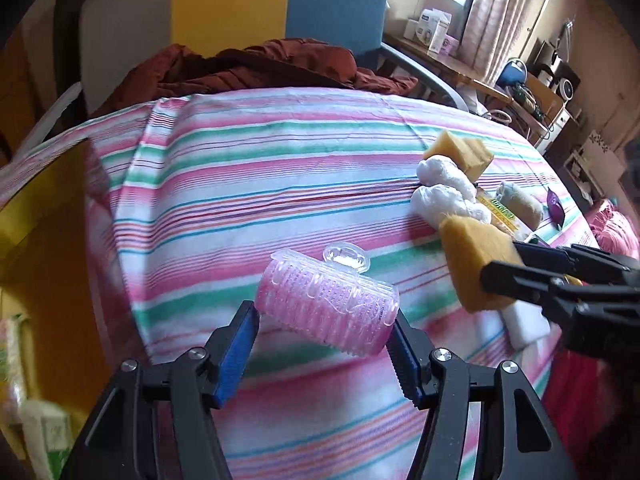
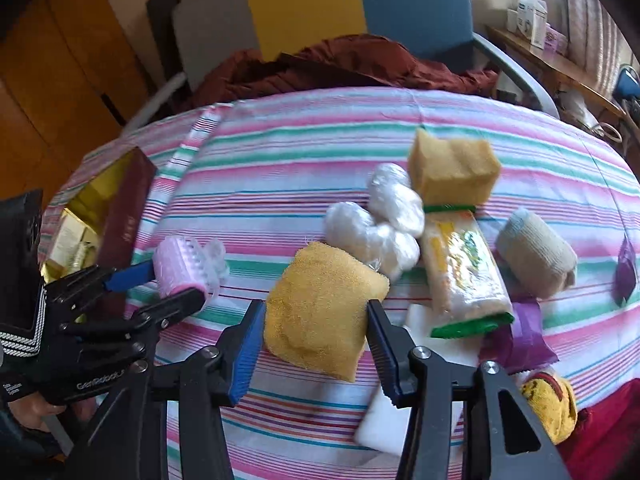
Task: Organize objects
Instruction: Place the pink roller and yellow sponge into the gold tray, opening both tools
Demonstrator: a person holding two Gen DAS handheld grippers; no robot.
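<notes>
The surface [image 1: 280, 168] wears a striped cloth in pink, green, blue and white, with a fold running down its left part; a dark red garment [image 1: 260, 66] is heaped at its far edge, against chair backs in grey, yellow and blue [image 1: 340, 4]. To the right a curtained window [image 1: 500, 8] lights a wooden shelf holding white boxes [image 1: 432, 26]. The left hand-held gripper [image 1: 322, 332] clasps a pink hair roller [image 1: 326, 310] between its blue pads, lifted over the cloth; the right hand-held gripper [image 2: 316, 316] grips a yellow sponge [image 2: 320, 308] at its sides. Beyond it lie white wrapped bundles [image 2: 380, 220], a second sponge [image 2: 452, 168], a clear packet [image 2: 464, 276], a rolled beige cloth [image 2: 536, 256] and purple wrappers [image 2: 524, 332], all clustered close together. A dark open box [image 2: 124, 208] sits at the left edge, holding what may be small cartons.
</notes>
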